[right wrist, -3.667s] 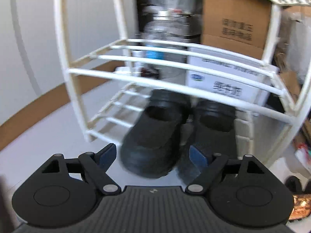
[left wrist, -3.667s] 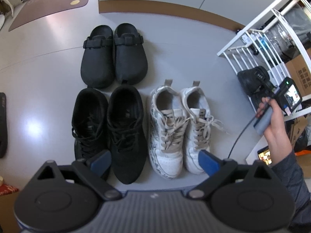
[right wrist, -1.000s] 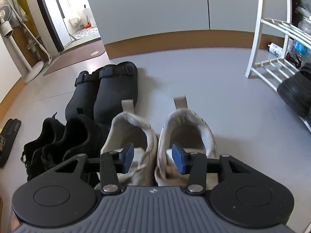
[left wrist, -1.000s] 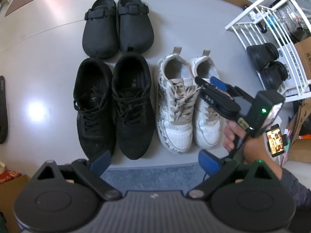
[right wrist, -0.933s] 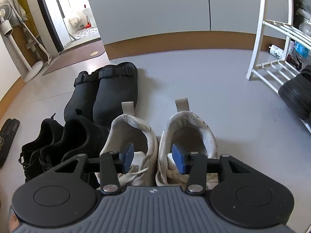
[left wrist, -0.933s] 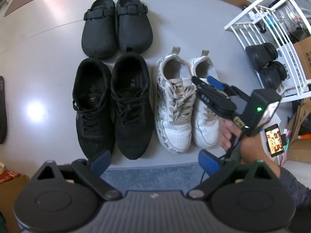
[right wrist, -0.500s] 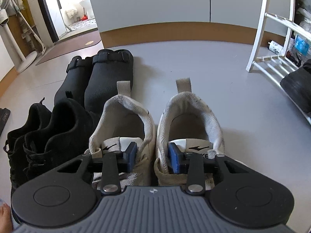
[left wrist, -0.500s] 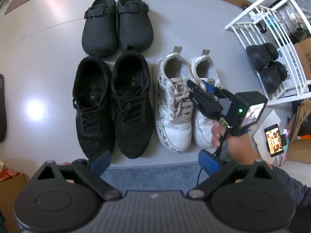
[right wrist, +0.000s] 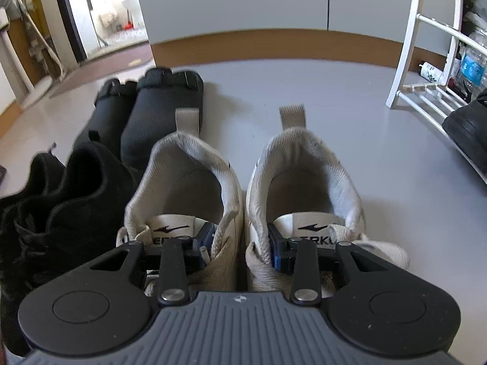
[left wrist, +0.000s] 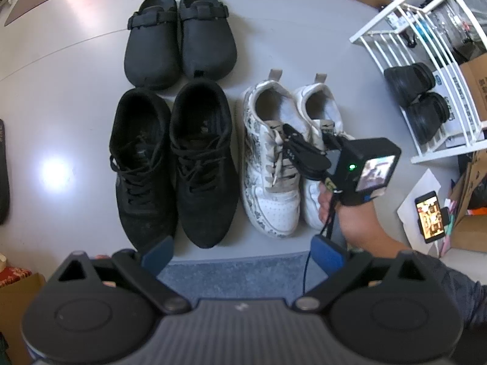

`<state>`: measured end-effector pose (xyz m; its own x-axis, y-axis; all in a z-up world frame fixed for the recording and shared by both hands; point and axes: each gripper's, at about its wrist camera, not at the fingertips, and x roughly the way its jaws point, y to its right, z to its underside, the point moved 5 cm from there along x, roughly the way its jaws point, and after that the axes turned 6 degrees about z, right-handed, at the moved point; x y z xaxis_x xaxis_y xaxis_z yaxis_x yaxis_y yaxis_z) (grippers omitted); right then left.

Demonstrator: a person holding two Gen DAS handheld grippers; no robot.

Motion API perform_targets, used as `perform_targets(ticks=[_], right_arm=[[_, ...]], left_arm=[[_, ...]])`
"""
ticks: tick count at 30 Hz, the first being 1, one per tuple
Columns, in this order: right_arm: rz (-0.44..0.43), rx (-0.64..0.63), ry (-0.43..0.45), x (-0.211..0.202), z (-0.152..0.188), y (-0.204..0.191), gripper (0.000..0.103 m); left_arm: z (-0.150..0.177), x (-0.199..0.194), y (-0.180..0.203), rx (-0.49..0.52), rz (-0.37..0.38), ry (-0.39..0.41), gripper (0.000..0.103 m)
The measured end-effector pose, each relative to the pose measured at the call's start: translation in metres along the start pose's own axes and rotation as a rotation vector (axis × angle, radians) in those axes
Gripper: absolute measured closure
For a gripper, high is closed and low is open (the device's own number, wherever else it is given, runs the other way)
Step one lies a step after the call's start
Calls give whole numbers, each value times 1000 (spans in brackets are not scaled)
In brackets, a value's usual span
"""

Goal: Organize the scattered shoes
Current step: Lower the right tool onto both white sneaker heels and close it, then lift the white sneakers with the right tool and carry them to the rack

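Note:
A pair of white sneakers (left wrist: 274,206) stands side by side on the grey floor, heels away from me. My right gripper (right wrist: 240,243) has one finger inside each sneaker. Its blue pads (right wrist: 207,237) squeeze the two inner walls together, beside the tongues. The left sneaker (right wrist: 182,167) and the right sneaker (right wrist: 304,158) touch along those walls. In the left wrist view a hand holds the right gripper (left wrist: 307,132) over the laces. My left gripper (left wrist: 242,252) hangs high above the floor, pointing down, open, with nothing between its fingers.
Black lace-up sneakers (left wrist: 170,158) lie left of the white pair, black clogs (left wrist: 179,33) beyond them. A white wire shoe rack (left wrist: 426,45) at the right holds two black shoes (left wrist: 417,100). A blue mat (left wrist: 243,270) lies near me; a phone (left wrist: 429,216) and cardboard boxes sit at the far right.
The right gripper has sunk into the white sneakers, and its jaws have narrowed onto their inner walls. The left gripper has stayed in place.

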<state>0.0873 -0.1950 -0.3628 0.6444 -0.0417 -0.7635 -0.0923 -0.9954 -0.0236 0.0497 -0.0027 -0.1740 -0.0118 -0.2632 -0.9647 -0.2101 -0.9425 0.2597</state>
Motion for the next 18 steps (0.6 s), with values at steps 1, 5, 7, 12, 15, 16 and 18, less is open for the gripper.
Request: perform_targets(ticks=[1, 5, 7, 12, 15, 16, 18], right_arm=[[3, 4, 3, -1, 1, 1, 64], [-8, 1, 20, -3, 3, 3, 65], [-10, 2, 26, -2, 4, 2, 65], [-20, 30, 50, -5, 4, 7, 76], [-30, 32, 66, -7, 4, 9, 79], [-36, 31, 71, -9, 3, 9, 79], [-42, 28, 85, -13, 1, 9, 80]], left_arm=[[0, 0, 0, -1, 0, 0, 5], [0, 0, -2, -5, 2, 1, 5], [0, 0, -2, -6, 1, 2, 5], [0, 0, -1, -8, 4, 2, 5], [-1, 0, 1, 1, 6, 8, 5], [-1, 0, 1, 1, 5, 8, 5], [-1, 1, 0, -5, 1, 7, 5]])
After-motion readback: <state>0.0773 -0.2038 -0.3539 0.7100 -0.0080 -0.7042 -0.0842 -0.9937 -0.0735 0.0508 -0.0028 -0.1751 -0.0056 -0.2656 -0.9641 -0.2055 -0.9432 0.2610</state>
